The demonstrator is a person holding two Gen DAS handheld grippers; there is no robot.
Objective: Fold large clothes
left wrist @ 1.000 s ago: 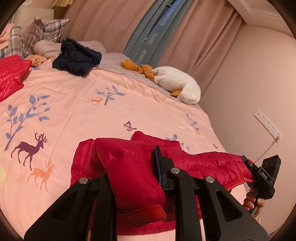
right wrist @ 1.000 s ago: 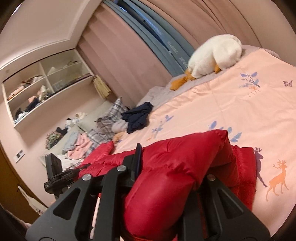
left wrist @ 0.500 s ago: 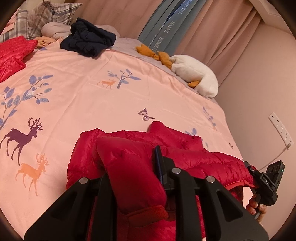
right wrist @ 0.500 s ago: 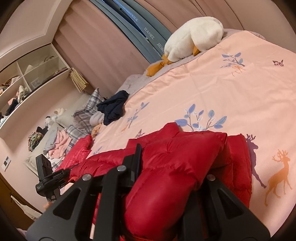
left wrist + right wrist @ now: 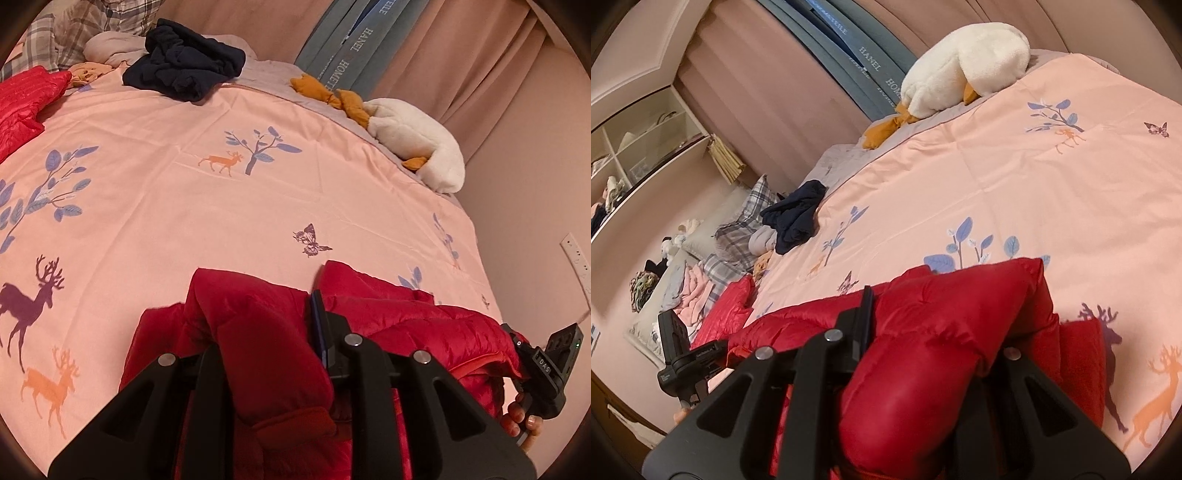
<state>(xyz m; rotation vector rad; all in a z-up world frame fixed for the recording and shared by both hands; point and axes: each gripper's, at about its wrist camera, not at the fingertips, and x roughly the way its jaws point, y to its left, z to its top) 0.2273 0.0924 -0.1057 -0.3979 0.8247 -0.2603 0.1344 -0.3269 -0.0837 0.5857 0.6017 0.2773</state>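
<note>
Bed (image 5: 258,206): covered by a pink duvet printed with deer, trees, leaves and butterflies; a grey sheet (image 5: 280,74) shows along the far edge.

Curtains (image 5: 461,66): dusty pink, pleated, along the wall behind the bed. A blue-grey lettered panel (image 5: 351,44) runs down in front of them.

Wall (image 5: 524,192): plain pink, beside the bed, carrying a white socket strip (image 5: 576,254) with a cable.

Shelving (image 5: 639,147): white open compartments recessed in the wall, holding assorted items too small to identify. A cornice (image 5: 631,62) runs above.

Plaid pillows (image 5: 746,218): at the head of the bed.

Light: warm, dim, indoor.
</note>
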